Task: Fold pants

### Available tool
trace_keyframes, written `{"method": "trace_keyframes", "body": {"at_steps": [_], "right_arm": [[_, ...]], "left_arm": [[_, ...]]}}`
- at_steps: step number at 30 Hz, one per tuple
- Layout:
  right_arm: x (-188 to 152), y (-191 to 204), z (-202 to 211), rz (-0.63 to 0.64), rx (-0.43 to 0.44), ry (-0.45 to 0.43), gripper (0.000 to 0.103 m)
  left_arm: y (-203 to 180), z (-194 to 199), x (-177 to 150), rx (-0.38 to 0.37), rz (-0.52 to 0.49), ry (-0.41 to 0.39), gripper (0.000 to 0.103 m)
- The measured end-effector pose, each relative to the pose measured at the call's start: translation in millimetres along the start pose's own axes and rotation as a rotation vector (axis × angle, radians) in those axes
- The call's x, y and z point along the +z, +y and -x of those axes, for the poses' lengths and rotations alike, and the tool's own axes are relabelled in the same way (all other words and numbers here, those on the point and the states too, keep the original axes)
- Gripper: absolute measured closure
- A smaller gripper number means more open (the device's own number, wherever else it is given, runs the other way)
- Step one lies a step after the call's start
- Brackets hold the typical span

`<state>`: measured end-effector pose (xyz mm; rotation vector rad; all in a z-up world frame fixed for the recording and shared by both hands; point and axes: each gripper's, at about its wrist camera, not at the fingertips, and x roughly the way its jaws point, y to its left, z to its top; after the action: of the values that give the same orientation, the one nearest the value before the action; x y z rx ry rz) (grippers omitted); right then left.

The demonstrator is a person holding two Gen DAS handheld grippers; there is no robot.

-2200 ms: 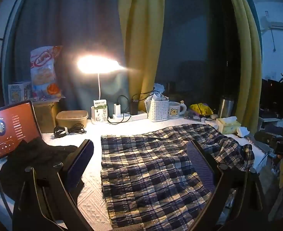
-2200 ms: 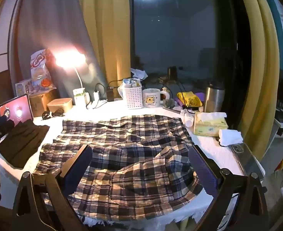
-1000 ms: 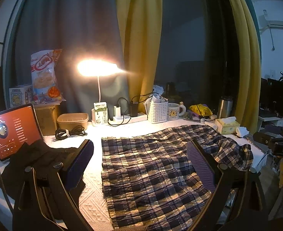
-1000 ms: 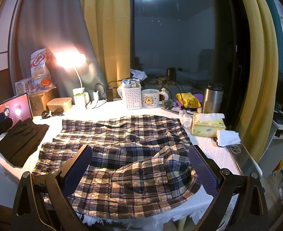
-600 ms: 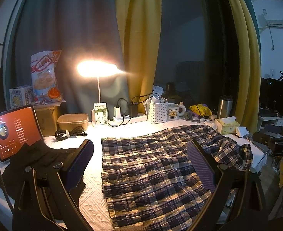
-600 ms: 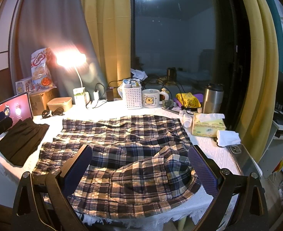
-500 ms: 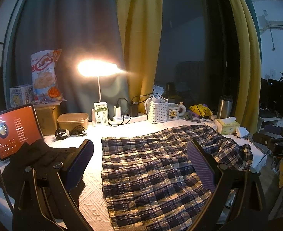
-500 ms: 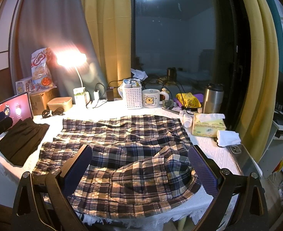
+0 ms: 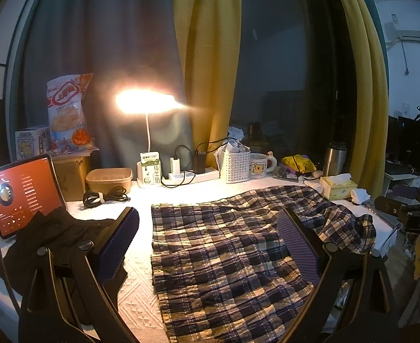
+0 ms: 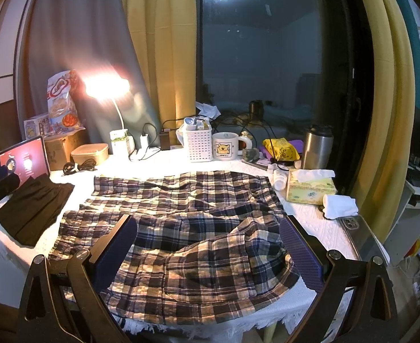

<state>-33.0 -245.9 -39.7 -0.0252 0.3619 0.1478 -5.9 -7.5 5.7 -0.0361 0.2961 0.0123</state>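
One pair of plaid pants (image 10: 187, 228) lies spread on the white-covered desk (image 10: 318, 223), the two legs reaching toward the lamp side and the waist bunched near the desk's right edge. One folded black garment (image 10: 35, 205) sits apart on the left, just in front of one lit tablet (image 9: 21, 194).

Two grippers are in view, each with two fingers. The left gripper (image 9: 207, 243) hovers over the leg end of the pants with its jaws spread wide and nothing between them; the right gripper (image 10: 208, 245) hangs over the waist end, likewise wide apart and empty.

Against the earlier frames almost nothing differs: the pants lie in the same folds, the black garment has not shifted, and both grippers stay at the same height with the same gap.

Along the back of the desk stand one glowing desk lamp (image 9: 145, 104), one milk carton (image 9: 151, 171), one power strip (image 9: 194, 175) with chargers plugged in, one white basket (image 10: 199, 143), one bear mug (image 10: 225, 145), one steel tumbler (image 10: 316, 145) and one tissue box (image 10: 310, 187). A coiled black cable (image 9: 104, 197) and a tan container (image 9: 109, 176) sit near the tablet. A phone (image 10: 356, 228) lies at the right edge, just beside a white cloth (image 10: 340, 204). Nothing rests on the pants.
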Motion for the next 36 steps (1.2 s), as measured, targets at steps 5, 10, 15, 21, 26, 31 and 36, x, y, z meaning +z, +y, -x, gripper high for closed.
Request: {"method": "trace_keyframes", "body": {"at_steps": [5,10,15,21,26,31,36], "right_arm": [[0.5,-0.3,0.3,0.0,0.001,0.001,0.002],[0.7,0.0,0.2,0.001,0.0,0.0,0.002],[0.7,-0.2,0.5,0.001,0.001,0.001,0.002],[0.5,-0.1,-0.2,-0.001,0.0,0.003,0.002],[0.5,-0.2,0.0,0.0,-0.001,0.004,0.002],[0.3,-2.6,-0.3,0.001,-0.001,0.003,0.002],[-0.4,0.6,-11.2,-0.002,-0.006,0.016,0.002]], "left_arm": [[0.7,-0.3,-0.2,-0.002,0.004,0.005,0.006],[1.3,0.4,-0.1,-0.004,0.005,0.004,0.007],[1.0,1.2,0.5,-0.005,0.001,0.004,0.007],[0.2,1.7,0.9,-0.003,0.003,0.004,0.007],[0.5,1.8,1.2,-0.005,0.001,0.003,0.007],[-2.3,1.7,2.4,-0.007,-0.006,0.003,0.007],[-1.6,-9.5,3.5,-0.008,-0.028,0.021,0.007]]}}
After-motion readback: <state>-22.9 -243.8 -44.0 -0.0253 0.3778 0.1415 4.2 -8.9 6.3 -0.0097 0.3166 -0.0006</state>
